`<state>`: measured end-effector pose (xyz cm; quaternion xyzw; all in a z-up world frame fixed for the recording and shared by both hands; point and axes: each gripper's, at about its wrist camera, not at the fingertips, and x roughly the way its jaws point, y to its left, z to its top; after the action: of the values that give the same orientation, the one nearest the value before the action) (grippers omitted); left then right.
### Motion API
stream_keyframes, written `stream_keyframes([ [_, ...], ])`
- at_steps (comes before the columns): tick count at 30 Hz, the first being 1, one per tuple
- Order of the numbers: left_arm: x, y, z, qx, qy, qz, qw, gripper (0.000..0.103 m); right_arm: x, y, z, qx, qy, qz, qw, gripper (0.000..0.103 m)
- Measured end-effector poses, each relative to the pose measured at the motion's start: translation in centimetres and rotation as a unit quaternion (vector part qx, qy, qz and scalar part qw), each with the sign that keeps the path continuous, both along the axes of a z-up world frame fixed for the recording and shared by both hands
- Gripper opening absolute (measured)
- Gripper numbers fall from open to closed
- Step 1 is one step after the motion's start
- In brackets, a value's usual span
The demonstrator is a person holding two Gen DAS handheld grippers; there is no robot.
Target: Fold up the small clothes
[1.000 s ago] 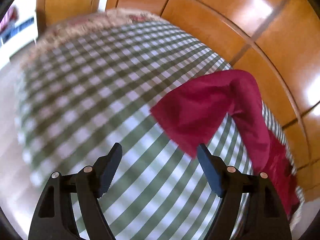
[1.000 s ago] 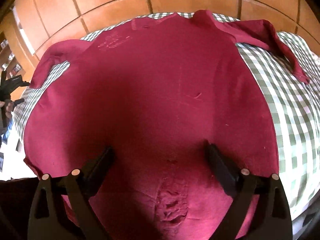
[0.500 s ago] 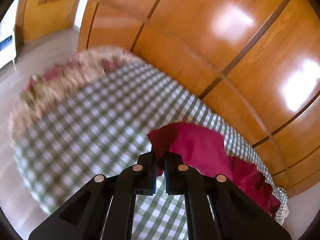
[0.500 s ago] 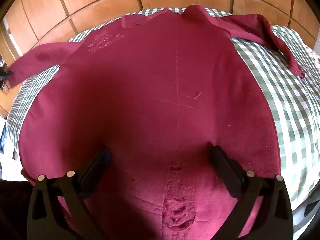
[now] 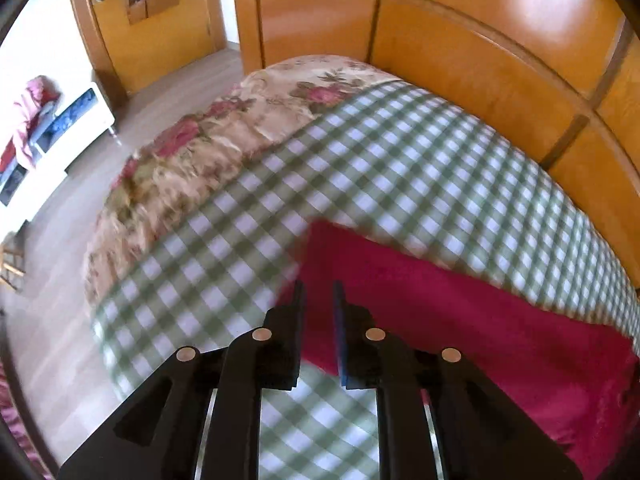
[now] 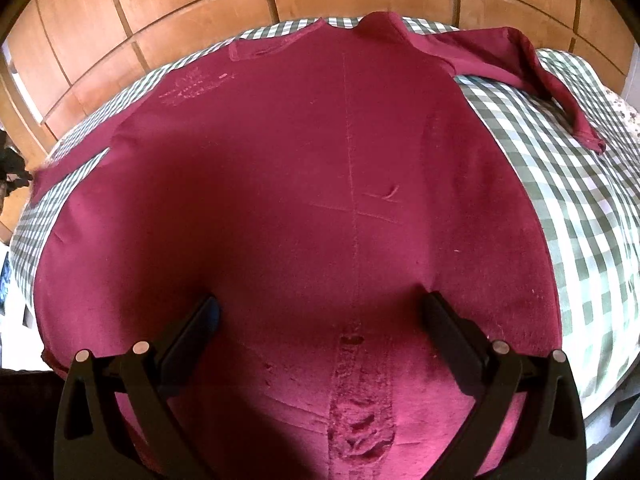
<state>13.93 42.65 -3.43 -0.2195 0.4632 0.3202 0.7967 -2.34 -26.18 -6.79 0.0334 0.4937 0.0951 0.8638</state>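
Observation:
A dark red long-sleeved shirt (image 6: 320, 208) lies spread flat on a green-and-white checked bedspread (image 6: 580, 200). Its right sleeve (image 6: 540, 76) is bent and trails toward the bed's right side. Its left sleeve (image 5: 460, 312) is stretched out straight, and my left gripper (image 5: 318, 300) is shut on its cuff end, the fingers nearly together with red cloth between them. My right gripper (image 6: 320, 320) is open and empty, hovering low over the shirt's lower body. The left gripper shows as a dark shape at the left edge of the right wrist view (image 6: 12, 168).
A wooden headboard (image 5: 480, 60) runs behind the bed and also shows in the right wrist view (image 6: 200, 12). A floral blanket (image 5: 192, 152) covers the bed's far end. Beyond are wooden floor, a door (image 5: 160, 20) and a white bench with clothes (image 5: 36, 132).
My left gripper was open beside the sleeve end, then shut on it and pulled it outward, so the left sleeve now lies straight. The right gripper stayed open over the shirt, barely moving.

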Motion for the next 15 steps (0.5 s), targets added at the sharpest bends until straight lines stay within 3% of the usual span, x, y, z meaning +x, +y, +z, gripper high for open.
stream_keyframes([
  [2, -0.7, -3.2, 0.8, 0.016, -0.027, -0.027, 0.9991, 0.037, 0.1, 0.0, -0.1, 0.0, 0.0, 0.002, 1.0, 0.101],
  [4, -1.5, -6.9, 1.6, 0.019, -0.067, -0.073, 0.9949, 0.054, 0.3, -0.1, 0.2, 0.001, 0.005, 0.005, 1.0, 0.101],
  [6, -2.7, -11.9, 2.4, 0.006, -0.107, -0.14, 0.9843, 0.055, 0.5, -0.4, 0.9, 0.003, 0.002, 0.004, 1.0, 0.1],
  [9, -3.9, -20.2, 2.9, -0.006, -0.138, -0.255, 0.9569, 0.055, 0.5, -2.4, 2.7, 0.005, -0.035, -0.04, 0.999, 0.1],
  [10, -4.6, -23.6, 2.9, -0.012, -0.146, -0.304, 0.9416, 0.055, 0.5, -3.5, 3.1, 0.009, -0.043, -0.062, 0.997, 0.1],
  [12, -5.7, -28.5, 2.8, -0.018, -0.156, -0.361, 0.9193, 0.055, 0.5, -5.6, 3.3, 0.0, -0.052, -0.103, 0.993, 0.097],
  [13, -6.5, -31.4, 2.6, -0.021, -0.161, -0.397, 0.9033, 0.055, 0.5, -6.3, 3.2, -0.004, -0.052, -0.115, 0.992, 0.096],
  [15, -7.6, -35.4, 2.1, -0.013, -0.163, -0.436, 0.8848, 0.055, 0.4, -7.7, 2.4, -0.003, -0.036, -0.13, 0.991, 0.096],
])
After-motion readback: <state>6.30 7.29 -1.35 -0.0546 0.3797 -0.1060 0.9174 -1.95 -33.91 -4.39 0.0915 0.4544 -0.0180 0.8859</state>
